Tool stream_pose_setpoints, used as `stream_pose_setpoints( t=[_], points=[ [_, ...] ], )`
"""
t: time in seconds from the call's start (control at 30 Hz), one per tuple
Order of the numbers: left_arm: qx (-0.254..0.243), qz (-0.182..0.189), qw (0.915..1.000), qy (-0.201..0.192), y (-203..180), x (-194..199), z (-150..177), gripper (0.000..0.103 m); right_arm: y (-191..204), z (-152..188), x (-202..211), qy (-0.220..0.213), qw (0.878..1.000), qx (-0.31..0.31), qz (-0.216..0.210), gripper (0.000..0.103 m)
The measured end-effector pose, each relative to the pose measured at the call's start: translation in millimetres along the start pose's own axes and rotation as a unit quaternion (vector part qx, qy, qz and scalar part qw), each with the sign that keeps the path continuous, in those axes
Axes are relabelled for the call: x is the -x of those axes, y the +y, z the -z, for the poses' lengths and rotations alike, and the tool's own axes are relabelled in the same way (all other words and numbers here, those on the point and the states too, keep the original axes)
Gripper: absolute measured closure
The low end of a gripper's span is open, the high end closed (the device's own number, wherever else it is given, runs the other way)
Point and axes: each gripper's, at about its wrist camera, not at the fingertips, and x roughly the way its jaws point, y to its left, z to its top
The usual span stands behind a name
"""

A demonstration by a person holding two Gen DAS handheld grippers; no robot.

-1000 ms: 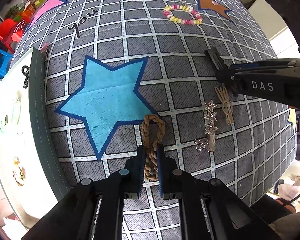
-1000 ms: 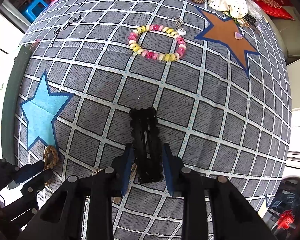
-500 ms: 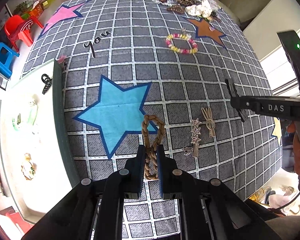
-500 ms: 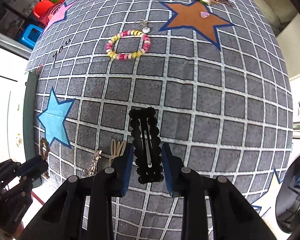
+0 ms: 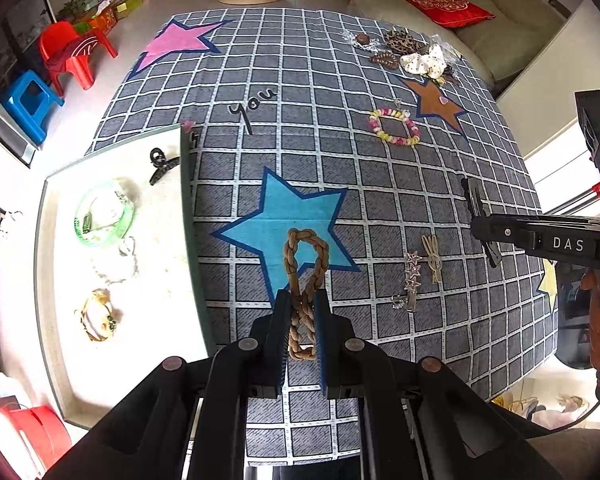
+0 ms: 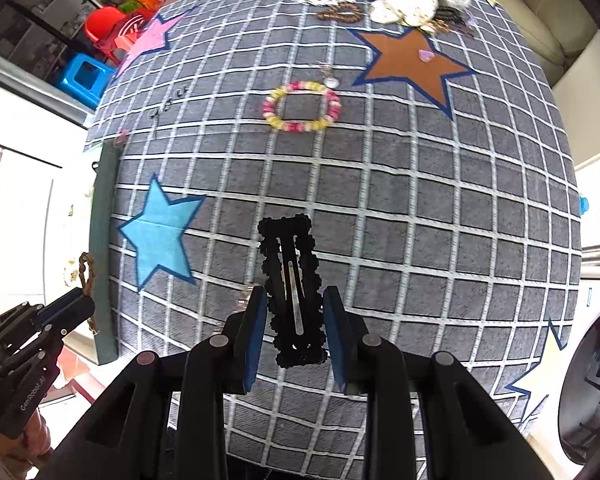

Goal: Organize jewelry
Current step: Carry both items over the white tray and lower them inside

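My left gripper (image 5: 302,300) is shut on a braided brown rope hair tie (image 5: 304,268), held up above the blue star on the grey checked cloth (image 5: 300,184). The right gripper (image 6: 294,300) is shut on a black scalloped snap hair clip (image 6: 290,276), also lifted off the cloth. In the left wrist view the right gripper (image 5: 480,220) shows at the right with the black clip edge-on. In the right wrist view the left gripper (image 6: 76,304) shows at lower left with the tie dangling from it.
A white tray (image 5: 160,248) with a green rim lies left of the cloth, holding a black claw clip (image 5: 160,162), a green bangle (image 5: 104,212) and a gold piece (image 5: 98,316). On the cloth lie a bead bracelet (image 5: 394,126), a star clip (image 5: 412,276), a beige clip (image 5: 432,258) and a pile of accessories (image 5: 412,54).
Both grippers have risen off the cloth with their items; the table now looks smaller and farther away. The tray and the room around have come into fuller view.
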Motion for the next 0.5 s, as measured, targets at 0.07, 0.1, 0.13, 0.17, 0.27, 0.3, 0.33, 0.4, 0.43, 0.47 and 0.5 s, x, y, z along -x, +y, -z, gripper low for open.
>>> stream_pose_setpoints(
  t=[0.07, 0.1, 0.13, 0.17, 0.27, 0.3, 0.33, 0.4, 0.43, 0.47, 0.5],
  points=[
    [0.011, -0.004, 0.9999, -0.006, 9, 5, 4, 0.084, 16, -3, 2, -0.002, 1.0, 0.014, -0.007, 0.072],
    [0.016, -0.006, 0.9998, -0.008, 16, 8, 6, 0.084, 25, -4, 3, -0.004, 1.0, 0.023, -0.01, 0.072],
    [0.022, -0.009, 0.9996, -0.011, 22, 11, 8, 0.084, 33, -6, 4, -0.005, 0.999, 0.032, -0.013, 0.072],
    [0.028, -0.013, 0.9994, -0.014, 29, 14, 11, 0.084, 44, -8, 4, -0.006, 0.999, 0.042, -0.017, 0.072],
    [0.051, -0.025, 0.9982, -0.02, 52, 21, 20, 0.084, 75, -15, 4, -0.008, 0.997, 0.07, -0.031, 0.072],
    [0.06, -0.029, 0.9975, -0.022, 60, 23, 24, 0.084, 85, -17, 4, -0.008, 0.996, 0.079, -0.035, 0.072],
    [0.07, -0.033, 0.9967, -0.024, 68, 25, 28, 0.084, 98, -20, 3, -0.007, 0.995, 0.09, -0.04, 0.072],
    [0.089, -0.042, 0.9948, -0.027, 86, 29, 35, 0.084, 119, -24, 0, -0.004, 0.993, 0.107, -0.05, 0.072],
    [0.099, -0.046, 0.9936, -0.027, 94, 30, 39, 0.084, 133, -26, -4, -0.002, 0.992, 0.118, -0.054, 0.072],
    [0.108, -0.051, 0.9924, -0.028, 103, 31, 43, 0.084, 143, -27, -6, 0.0, 0.99, 0.128, -0.056, 0.072],
    [0.118, -0.055, 0.9911, -0.028, 112, 31, 48, 0.084, 155, -29, -9, 0.003, 0.988, 0.14, -0.059, 0.072]
  ],
)
